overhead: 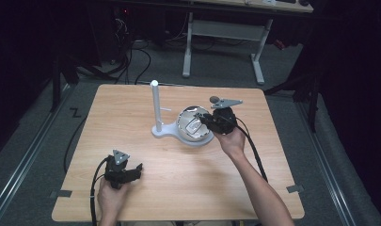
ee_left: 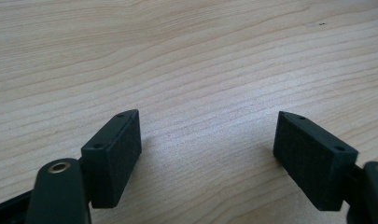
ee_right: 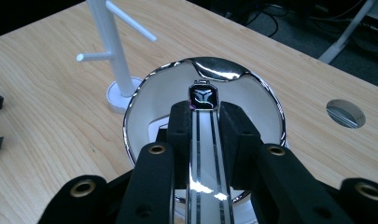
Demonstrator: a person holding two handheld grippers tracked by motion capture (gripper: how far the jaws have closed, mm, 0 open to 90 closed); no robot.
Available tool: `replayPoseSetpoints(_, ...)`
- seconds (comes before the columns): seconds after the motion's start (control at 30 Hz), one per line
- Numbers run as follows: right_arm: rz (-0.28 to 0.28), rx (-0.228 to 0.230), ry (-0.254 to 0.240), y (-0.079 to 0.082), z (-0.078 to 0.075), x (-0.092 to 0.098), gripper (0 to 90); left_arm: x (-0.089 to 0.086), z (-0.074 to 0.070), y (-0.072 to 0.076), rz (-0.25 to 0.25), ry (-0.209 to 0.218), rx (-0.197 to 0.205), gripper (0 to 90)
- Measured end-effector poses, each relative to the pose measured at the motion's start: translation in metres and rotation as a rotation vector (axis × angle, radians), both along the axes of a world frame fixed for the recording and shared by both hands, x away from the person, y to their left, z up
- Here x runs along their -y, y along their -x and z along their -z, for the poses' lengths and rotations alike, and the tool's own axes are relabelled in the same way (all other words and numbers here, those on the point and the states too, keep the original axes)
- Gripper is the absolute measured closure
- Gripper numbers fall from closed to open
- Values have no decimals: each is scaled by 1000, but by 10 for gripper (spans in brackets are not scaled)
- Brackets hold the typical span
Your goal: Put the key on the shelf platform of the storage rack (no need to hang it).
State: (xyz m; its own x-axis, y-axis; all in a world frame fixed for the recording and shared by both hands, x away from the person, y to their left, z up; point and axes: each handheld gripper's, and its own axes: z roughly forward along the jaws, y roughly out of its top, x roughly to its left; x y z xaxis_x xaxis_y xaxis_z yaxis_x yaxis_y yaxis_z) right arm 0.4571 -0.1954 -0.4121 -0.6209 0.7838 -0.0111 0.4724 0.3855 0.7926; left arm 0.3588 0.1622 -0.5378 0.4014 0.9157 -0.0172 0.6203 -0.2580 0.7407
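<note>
I hold the right tool (ee_right: 203,128) with its jaws closed on a shiny strip that looks like a metal watch band (ee_right: 204,154), its small dark clasp-like end (ee_right: 204,97) poised over the chrome bowl (ee_right: 266,107), which sits on the desk (overhead: 131,136) just beside the white peg stand (overhead: 155,106). The left tool (ee_left: 207,154) rests low over bare desk near my edge, jaws wide apart and empty. I judge the step to be lifting the band from the bowl; the next move probably calls for carrying it to a stand peg.
</note>
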Motion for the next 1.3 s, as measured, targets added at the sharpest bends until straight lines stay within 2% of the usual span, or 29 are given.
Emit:
replayPoseSetpoints(0.5,26,-46,20,-15,17,-6,753,0,0,0,0,0,0,236)
replayPoseSetpoints(0.57,28,-49,42,-17,21,-9,753,0,0,0,0,-3,1,232)
replayPoseSetpoints(0.8,40,-62,38,-21,27,-11,753,0,0,0,1,-3,1,231)
replayPoseSetpoints(0.97,42,-59,84,-26,32,-16,751,0,0,0,1,-2,1,231)
replayPoseSetpoints(1.27,46,-73,93,-30,37,-21,750,0,0,0,1,-3,1,232)
replayPoseSetpoints(1.3,54,-86,94,-33,40,-21,749,0,0,0,1,-3,0,232)
